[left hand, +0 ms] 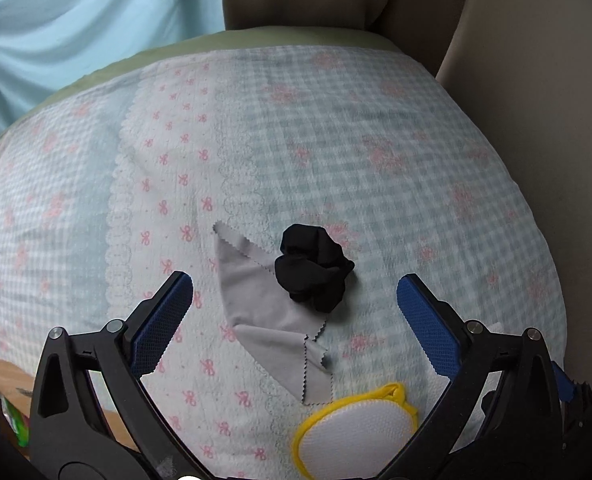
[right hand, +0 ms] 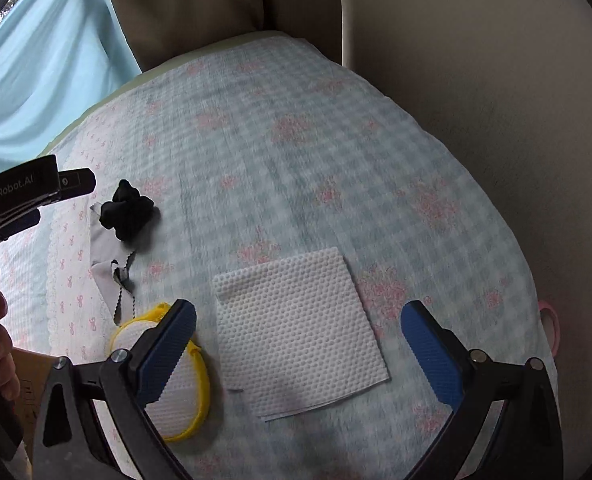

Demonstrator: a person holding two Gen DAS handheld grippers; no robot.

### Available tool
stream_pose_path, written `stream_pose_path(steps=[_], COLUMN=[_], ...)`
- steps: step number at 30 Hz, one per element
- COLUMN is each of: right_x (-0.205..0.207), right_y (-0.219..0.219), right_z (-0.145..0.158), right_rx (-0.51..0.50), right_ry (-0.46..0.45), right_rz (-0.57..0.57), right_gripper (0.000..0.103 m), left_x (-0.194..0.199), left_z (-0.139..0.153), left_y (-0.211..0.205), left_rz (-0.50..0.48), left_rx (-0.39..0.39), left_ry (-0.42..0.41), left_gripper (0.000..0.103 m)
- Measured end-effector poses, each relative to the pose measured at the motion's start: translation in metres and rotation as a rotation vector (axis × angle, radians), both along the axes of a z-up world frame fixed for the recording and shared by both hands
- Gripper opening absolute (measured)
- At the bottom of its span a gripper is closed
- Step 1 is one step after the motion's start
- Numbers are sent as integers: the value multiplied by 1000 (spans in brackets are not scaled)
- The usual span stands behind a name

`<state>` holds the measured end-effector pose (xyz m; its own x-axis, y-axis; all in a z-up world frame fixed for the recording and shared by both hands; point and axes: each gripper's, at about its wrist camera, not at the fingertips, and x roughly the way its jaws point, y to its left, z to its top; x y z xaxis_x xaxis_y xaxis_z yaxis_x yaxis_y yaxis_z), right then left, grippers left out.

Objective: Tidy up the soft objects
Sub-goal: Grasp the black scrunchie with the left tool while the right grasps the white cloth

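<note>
Left gripper point(left hand: 294, 286): I see it spread wide, empty, hovering above the bedspread point(left hand: 396, 152).
Right gripper point(right hand: 298, 314): spread wide, empty, over the white textured cloth point(right hand: 296, 328).
Black scrunchie point(left hand: 312, 266): bunched, resting on the grey cloth's upper edge.
Grey cloth point(left hand: 255, 300): pinked edges, partly folded, flat between my left fingers.
Yellow-rimmed mesh pad point(left hand: 352, 436): near edge, just beside the grey cloth; my right gripper's left finger overlaps it.
Surroundings: blue curtain point(left hand: 75, 20), beige cushions point(right hand: 476, 100), a pink ring point(right hand: 552, 322) at the bedspread's right edge.
</note>
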<state>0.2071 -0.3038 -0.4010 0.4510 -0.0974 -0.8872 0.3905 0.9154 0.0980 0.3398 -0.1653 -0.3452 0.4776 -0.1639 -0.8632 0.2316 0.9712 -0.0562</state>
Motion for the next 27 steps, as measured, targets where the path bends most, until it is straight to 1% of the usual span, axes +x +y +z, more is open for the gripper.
stream_pose_path(steps=[5,10,12,13,14,15,16,17,18,19,21,22,24,25,27], right_x=[7,14,16,16,16,16,16,17,18,19,20,20,21,21,20], right_y=[-1,1,5,7,9,10,12,15,17,21,27,30,30,30,26], right_z=[-30,-49,-51,-51,-51,-51,-51,-51,-50,-50,-49,-48,-45,-43,-40], right_rx=[-4,-7,-30,-38,-40,-41,-42,-51,-63,-73,-83,-88,-97,-100,-99], right_ry=[35,62,68,66,65,66,67,69,72,70,65,62,56,53,50], right_rz=[1,13,23,31,37,42,49,58,69,81,101,107,108,102,87], right_gripper=[102,102,102,102,102,101,99,94,89,86,71,67,51,48,35], left_x=[16,28,33,35,37,38,39,40,41,41,41,40,38,36,36], left_z=[-38,-66,-73,-77,-79,-81,-82,-84,-85,-87,-89,-89,-88,-88,-86], left_y=[-8,-18,-21,-21,-22,-23,-24,-25,-27,-28,-29,-30,-32,-33,-33], left_rz=[-7,-20,-25,-26,-27,-29,-35,-39,-45,-51,-64,-71,-87,-92,-93], left_rx=[3,15,24,24,23,23,22,23,22,20,21,21,32,35,30], left_ry=[34,58,68,73,77,80,87,92,98,104,110,105,96,95,94], left_gripper=[98,88,77,74,70,61,55,46,42,40,32,31,27,27,26])
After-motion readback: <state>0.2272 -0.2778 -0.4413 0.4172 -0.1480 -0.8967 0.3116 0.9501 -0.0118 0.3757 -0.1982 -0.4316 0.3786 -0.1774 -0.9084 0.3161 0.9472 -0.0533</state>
